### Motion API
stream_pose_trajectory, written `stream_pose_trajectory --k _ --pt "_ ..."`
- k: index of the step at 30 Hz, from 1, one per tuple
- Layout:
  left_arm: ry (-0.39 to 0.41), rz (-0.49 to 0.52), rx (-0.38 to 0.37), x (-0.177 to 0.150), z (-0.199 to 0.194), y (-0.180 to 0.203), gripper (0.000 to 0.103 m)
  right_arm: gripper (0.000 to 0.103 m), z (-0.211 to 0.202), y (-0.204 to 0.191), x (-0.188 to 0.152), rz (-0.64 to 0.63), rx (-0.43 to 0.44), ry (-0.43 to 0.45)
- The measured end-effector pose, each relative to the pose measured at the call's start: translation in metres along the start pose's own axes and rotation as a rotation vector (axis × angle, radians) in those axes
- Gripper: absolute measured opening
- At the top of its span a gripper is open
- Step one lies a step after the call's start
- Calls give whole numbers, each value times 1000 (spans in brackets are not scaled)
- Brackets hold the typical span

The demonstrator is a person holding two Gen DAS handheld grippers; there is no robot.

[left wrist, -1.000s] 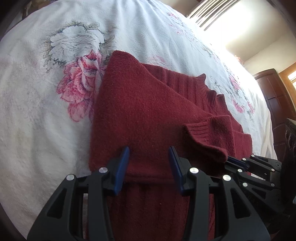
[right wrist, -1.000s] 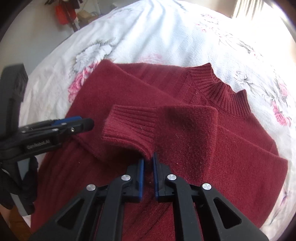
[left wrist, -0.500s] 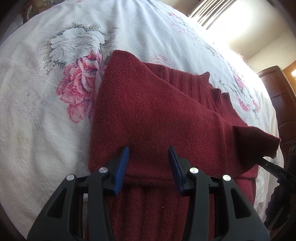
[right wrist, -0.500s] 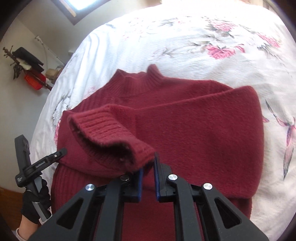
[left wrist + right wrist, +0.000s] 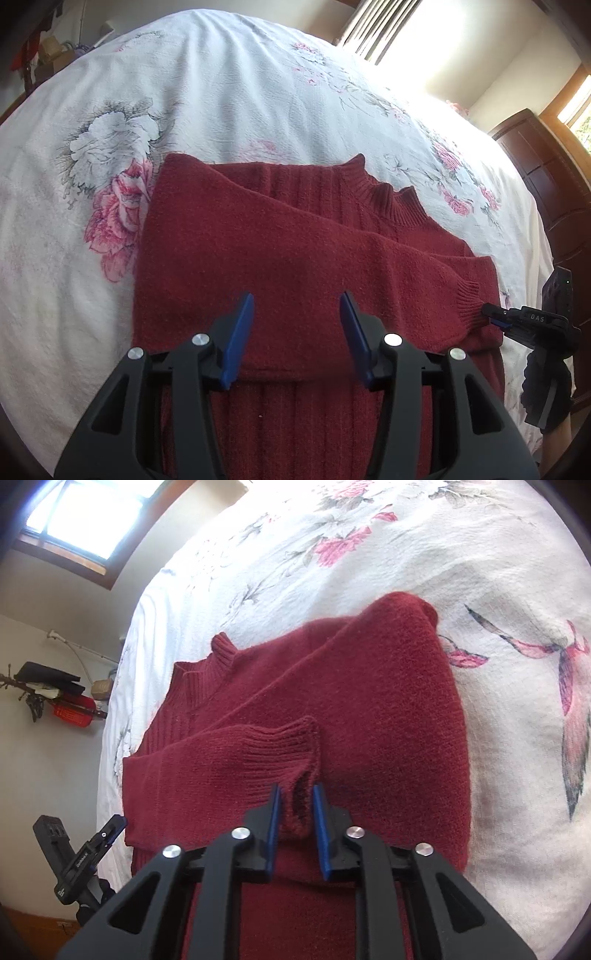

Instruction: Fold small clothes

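Maroon sweater [image 5: 295,258] lies frame centre on the floral bedspread [image 5: 221,92]. Left claw [image 5: 297,339] wide, empty. Right claw [image 5: 297,830] narrow; ribbed cuff [image 5: 288,753] between blue pads, contact unclear. "DAS" legible on right claw; hem cut off below.

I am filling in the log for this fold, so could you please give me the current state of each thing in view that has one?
Sweater: lying flat on the bed, both sleeves folded across the chest.
Sleeve cuff: between the right gripper's fingers, resting on the sweater.
Right gripper: slightly open around the cuff.
Left gripper: open, empty, over the sweater.
Bedspread: spread out beneath the sweater.
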State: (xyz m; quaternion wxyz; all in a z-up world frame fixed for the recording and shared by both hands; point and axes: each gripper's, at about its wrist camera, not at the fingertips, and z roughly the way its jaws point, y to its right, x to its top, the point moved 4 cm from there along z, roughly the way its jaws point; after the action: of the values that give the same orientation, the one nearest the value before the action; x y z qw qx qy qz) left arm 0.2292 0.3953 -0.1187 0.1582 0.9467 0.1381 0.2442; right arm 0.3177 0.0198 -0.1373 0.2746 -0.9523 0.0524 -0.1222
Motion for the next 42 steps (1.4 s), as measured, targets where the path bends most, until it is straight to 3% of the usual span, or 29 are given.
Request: stream_pose_trajectory --k 5,8,9,11,15,19,23,27,34,42 --pt "-64 -45 19 -11 23 -15 48 7 -9 -25 0 -80 32 17" --pt "-59 -65 -1 -15 27 -20 48 6 -5 -16 -2 -107 -153 12" --pt "-59 -63 -1 -15 27 -21 48 0 -1 -10 -3 -108 -200 4" --pt "-63 -57 6 -15 28 -20 48 0 6 7 -7 -101 -275 -20" --pt "-66 -53 19 -14 23 -17 48 0 0 17 -15 -77 -213 2" --pt "-44 3 28 -26 -7 -9 50 8 -28 7 -34 -141 -218 39" --pt "-40 57 47 -62 -49 -15 56 21 -64 -2 -78 -233 -200 58" --pt "-85 70 83 -115 -89 -35 67 46 -94 0 -146 -301 -202 30" --pt "-175 16 105 -207 -139 -79 67 50 -125 26 -256 -296 -230 -23" --pt "-208 -42 82 -276 -168 -96 67 52 -143 54 -324 -201 -216 -54"
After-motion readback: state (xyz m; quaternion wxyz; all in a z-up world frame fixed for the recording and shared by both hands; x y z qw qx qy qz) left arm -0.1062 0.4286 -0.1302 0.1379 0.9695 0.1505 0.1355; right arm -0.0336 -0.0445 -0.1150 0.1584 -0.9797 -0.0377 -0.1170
